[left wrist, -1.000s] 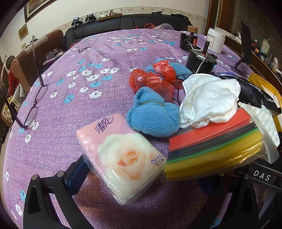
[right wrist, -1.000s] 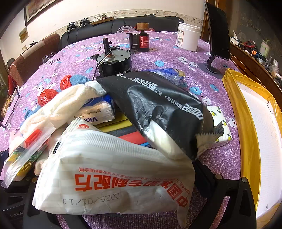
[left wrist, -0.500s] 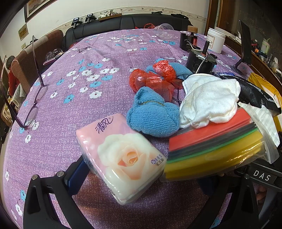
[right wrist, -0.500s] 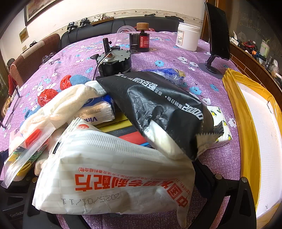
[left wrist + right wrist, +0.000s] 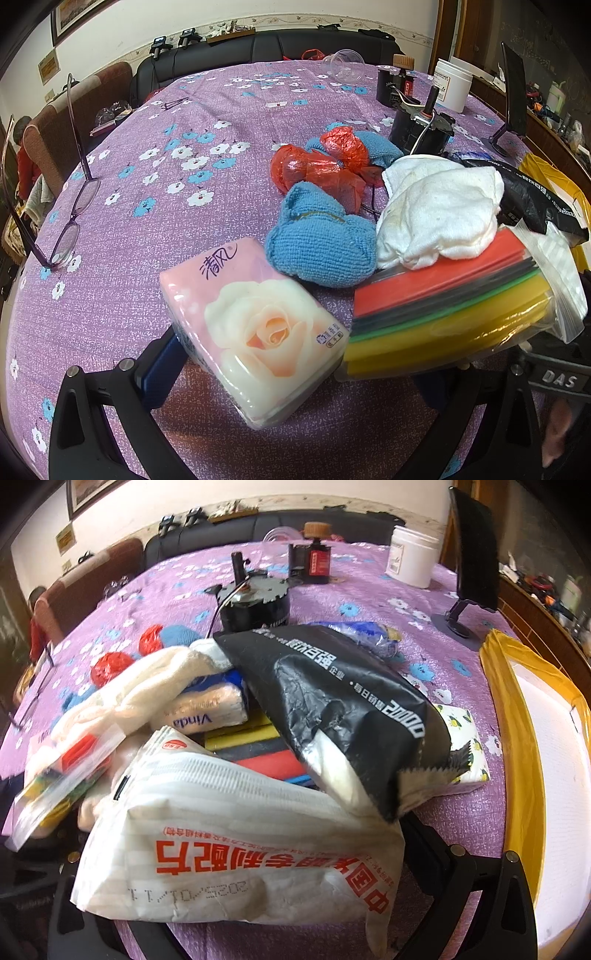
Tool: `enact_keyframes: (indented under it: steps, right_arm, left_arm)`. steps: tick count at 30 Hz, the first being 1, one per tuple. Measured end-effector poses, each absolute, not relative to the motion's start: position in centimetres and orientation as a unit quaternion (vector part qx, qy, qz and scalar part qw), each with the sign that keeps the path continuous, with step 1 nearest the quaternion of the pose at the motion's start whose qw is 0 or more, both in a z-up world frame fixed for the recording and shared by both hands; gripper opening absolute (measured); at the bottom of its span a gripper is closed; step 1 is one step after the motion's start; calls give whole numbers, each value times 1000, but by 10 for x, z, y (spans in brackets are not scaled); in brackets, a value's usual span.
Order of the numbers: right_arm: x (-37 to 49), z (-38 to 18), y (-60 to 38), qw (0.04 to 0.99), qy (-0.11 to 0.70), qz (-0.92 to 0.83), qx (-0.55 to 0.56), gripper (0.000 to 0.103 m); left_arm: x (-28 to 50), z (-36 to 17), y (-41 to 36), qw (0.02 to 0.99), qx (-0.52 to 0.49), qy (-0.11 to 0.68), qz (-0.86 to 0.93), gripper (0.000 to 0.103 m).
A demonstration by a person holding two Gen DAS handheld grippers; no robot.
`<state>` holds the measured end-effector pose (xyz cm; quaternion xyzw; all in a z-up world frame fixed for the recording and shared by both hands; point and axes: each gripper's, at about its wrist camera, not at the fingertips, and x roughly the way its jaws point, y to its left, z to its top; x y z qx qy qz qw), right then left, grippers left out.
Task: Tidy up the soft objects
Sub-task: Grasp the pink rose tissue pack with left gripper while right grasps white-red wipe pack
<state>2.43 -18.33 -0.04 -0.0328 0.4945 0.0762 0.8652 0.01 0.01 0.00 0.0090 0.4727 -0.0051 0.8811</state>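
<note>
Left gripper [image 5: 284,384] is spread wide, the pink tissue pack [image 5: 255,328] lying loose between its fingers, blue cloth [image 5: 321,243] just ahead. Right gripper [image 5: 258,897] is apart too, the white bag [image 5: 236,845] across its gap. Looks like the sorting's barely begun; next call, close on one soft item.

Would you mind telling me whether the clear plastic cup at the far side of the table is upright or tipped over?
Tipped over: the clear plastic cup lies on its side on the purple tablecloth, its open mouth facing sideways.
</note>
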Motion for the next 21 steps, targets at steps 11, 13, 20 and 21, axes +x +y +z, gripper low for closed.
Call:
enact_keyframes:
  steps: [11,13,20,21]
  right_arm:
    - [-56,16,-187,872,434,213,-78,58]
    - [-60,17,-195,868,438,223,-68,58]
    - [-82,38,-214,870,409,271,-41,58]
    - [-82,39,-214,868,407,280,-44,58]
  left_arm:
    - [-24,22,-1,898,24,440,-5,103]
    - [-35,34,-1,904,22,427,-16,103]
    - [-60,40,11,900,3,434,-51,103]
    - [-62,39,16,898,-6,437,-55,103]
